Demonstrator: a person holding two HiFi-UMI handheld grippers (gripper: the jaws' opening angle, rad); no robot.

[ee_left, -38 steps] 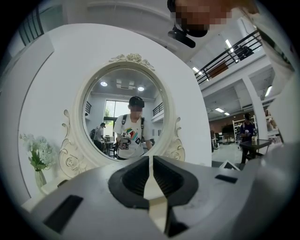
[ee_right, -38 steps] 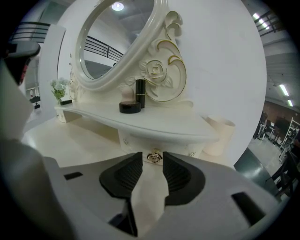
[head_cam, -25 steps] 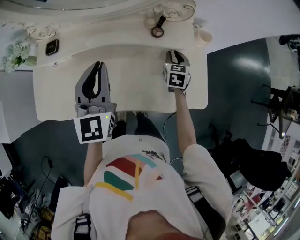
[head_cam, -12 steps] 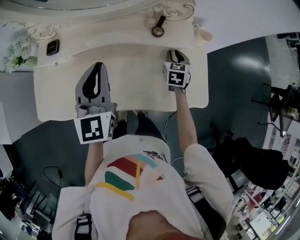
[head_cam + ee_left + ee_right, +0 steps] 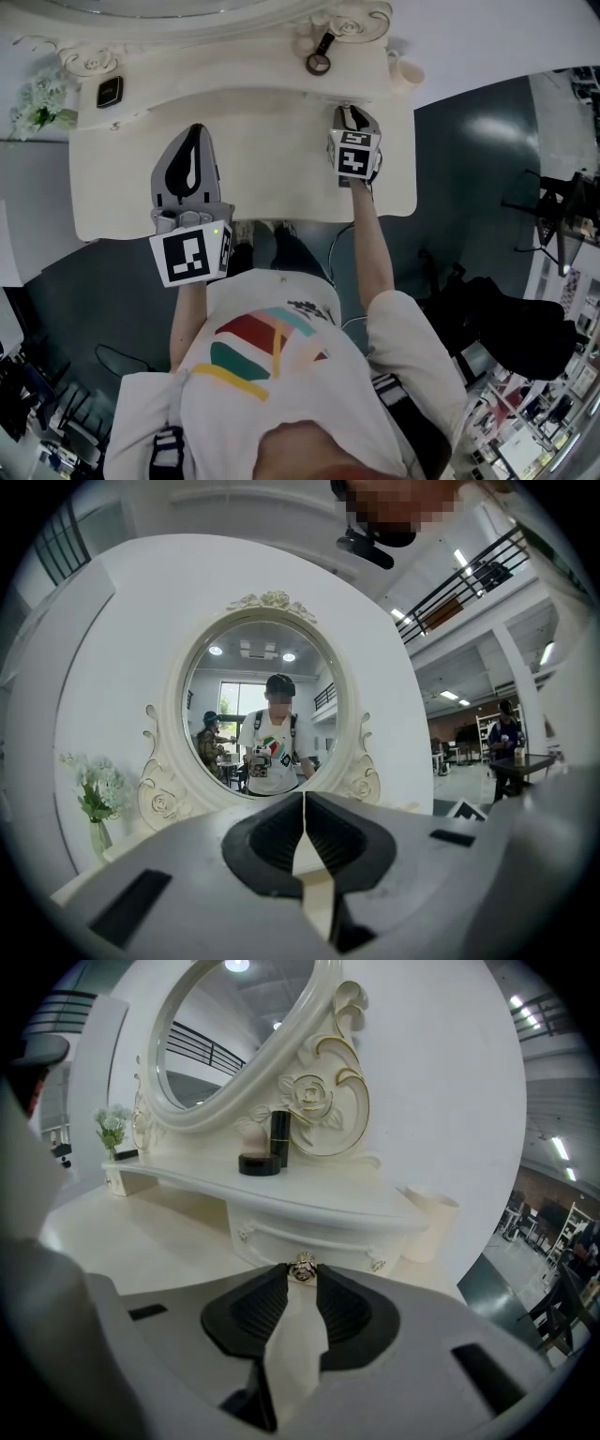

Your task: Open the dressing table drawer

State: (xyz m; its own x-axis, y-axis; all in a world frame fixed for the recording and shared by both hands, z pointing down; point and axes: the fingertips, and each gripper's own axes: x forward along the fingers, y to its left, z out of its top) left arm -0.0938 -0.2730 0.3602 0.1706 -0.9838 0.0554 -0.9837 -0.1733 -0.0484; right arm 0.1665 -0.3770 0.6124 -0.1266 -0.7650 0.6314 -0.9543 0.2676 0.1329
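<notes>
The white dressing table (image 5: 253, 159) fills the top of the head view. In the right gripper view its small drawer (image 5: 281, 1237) sits shut under the raised shelf, with a metal knob (image 5: 302, 1268) at its middle. My right gripper (image 5: 302, 1273) reaches the drawer front and is shut on that knob, which shows between the two tips. In the head view the right gripper (image 5: 349, 112) points at the shelf front and hides the drawer. My left gripper (image 5: 195, 133) hovers over the left of the tabletop, shut on nothing. Its jaws meet in a thin line (image 5: 304, 803).
An oval mirror (image 5: 267, 705) stands at the table's back. On the shelf are a flower vase (image 5: 37, 98), a small black box (image 5: 109, 91), a black bottle (image 5: 279, 1136) and a round black compact (image 5: 259, 1163). A white cup (image 5: 429, 1227) stands at the right corner.
Hardly anything differs: both grippers hold the same places, and only the head view has shifted slightly.
</notes>
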